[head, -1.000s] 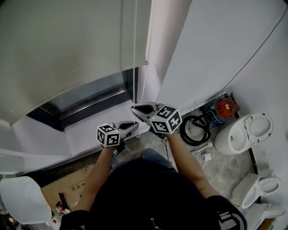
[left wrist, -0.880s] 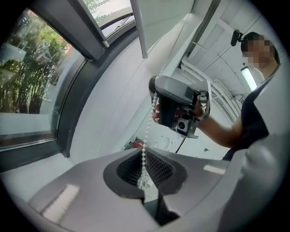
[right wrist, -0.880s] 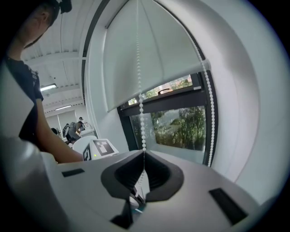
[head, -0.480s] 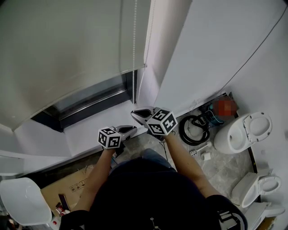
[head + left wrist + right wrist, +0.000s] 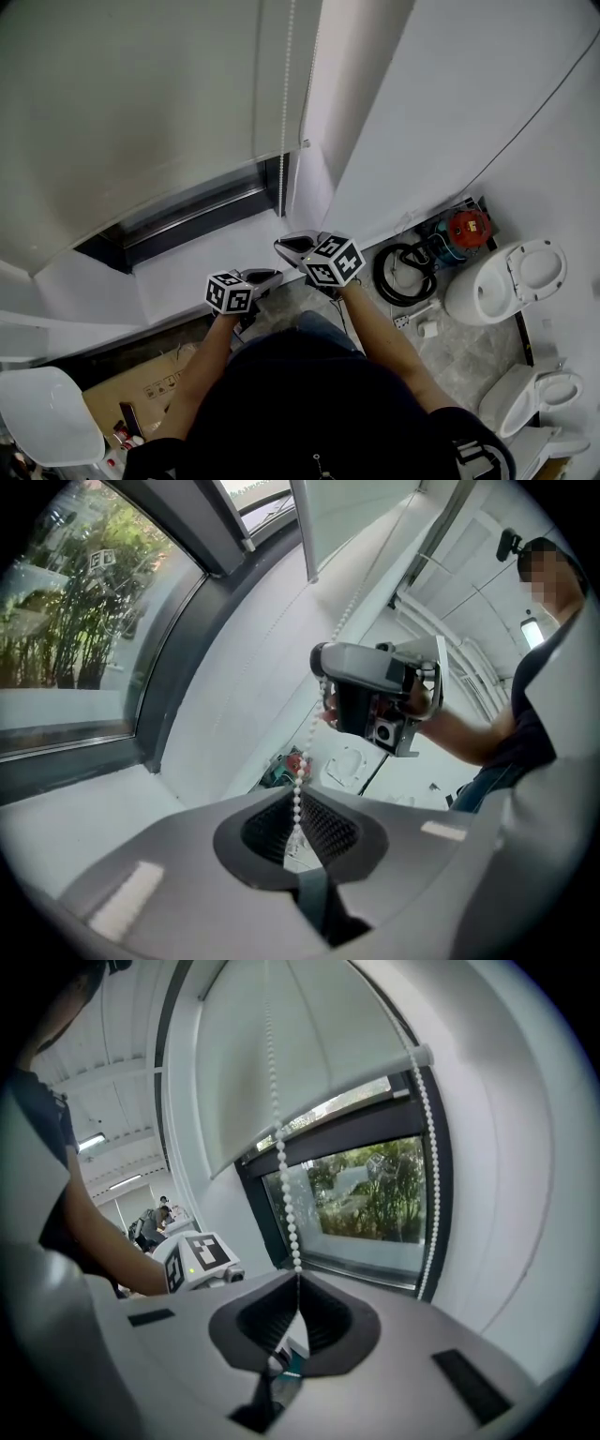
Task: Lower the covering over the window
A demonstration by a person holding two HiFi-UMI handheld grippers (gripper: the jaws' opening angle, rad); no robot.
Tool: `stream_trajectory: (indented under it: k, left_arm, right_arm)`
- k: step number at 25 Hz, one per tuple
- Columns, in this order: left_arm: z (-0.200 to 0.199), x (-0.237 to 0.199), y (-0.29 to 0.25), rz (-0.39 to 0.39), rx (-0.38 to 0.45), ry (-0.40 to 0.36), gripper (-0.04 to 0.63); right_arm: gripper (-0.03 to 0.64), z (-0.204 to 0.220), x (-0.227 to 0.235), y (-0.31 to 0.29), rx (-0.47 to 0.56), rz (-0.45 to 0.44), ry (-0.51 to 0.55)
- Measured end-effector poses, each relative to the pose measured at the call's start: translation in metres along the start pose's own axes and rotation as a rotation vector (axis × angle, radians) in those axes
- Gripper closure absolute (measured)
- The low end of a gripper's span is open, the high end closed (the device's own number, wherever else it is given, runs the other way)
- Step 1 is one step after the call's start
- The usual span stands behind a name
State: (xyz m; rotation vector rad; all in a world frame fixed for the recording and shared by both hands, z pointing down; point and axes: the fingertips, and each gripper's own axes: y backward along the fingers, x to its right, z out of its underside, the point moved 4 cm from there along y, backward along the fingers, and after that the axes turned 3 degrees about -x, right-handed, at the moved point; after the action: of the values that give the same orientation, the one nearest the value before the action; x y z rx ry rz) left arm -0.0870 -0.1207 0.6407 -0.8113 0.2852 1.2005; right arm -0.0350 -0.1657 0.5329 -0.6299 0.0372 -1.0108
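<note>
Down from the blind (image 5: 141, 94) have come left gripper (image 5: 269, 277) and right gripper (image 5: 284, 246).
I keep both clamped on the chain (image 5: 284, 112), right nearer the blind.

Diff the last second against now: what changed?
The left tool and right tool both sank, drawing the bead chain down, and the blind came a little lower over the window. Unchanged: both tools stay shut on the bead chain; nothing was released.
</note>
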Motion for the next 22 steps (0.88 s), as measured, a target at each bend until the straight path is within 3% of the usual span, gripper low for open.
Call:
stream_trajectory:
  k: [8,11,15,22]
  left_arm:
    - [0.000,-0.005,-0.002,-0.045,-0.033,-0.034,0.570]
    - [0.005,-0.009,0.002,-0.083,-0.050,-0.035,0.473]
    - [-0.001,-0.009,0.019,-0.117,0.018,-0.018,0.465]
    - [-0.044,0.005,0.048,-0.185,0.194,-0.065,0.466]
  right_arm:
    - [0.601,-0.001,0.007,0.001,0.012,0.022,-0.010]
    - [0.601,0.000,0.013,0.003,0.018,0.042,-0.018]
    - [0.601,-0.002,0.019,0.004,0.039,0.086,-0.028]
    - [0.568,0.014,0.031,0.003,0.008,0.200,-0.035]
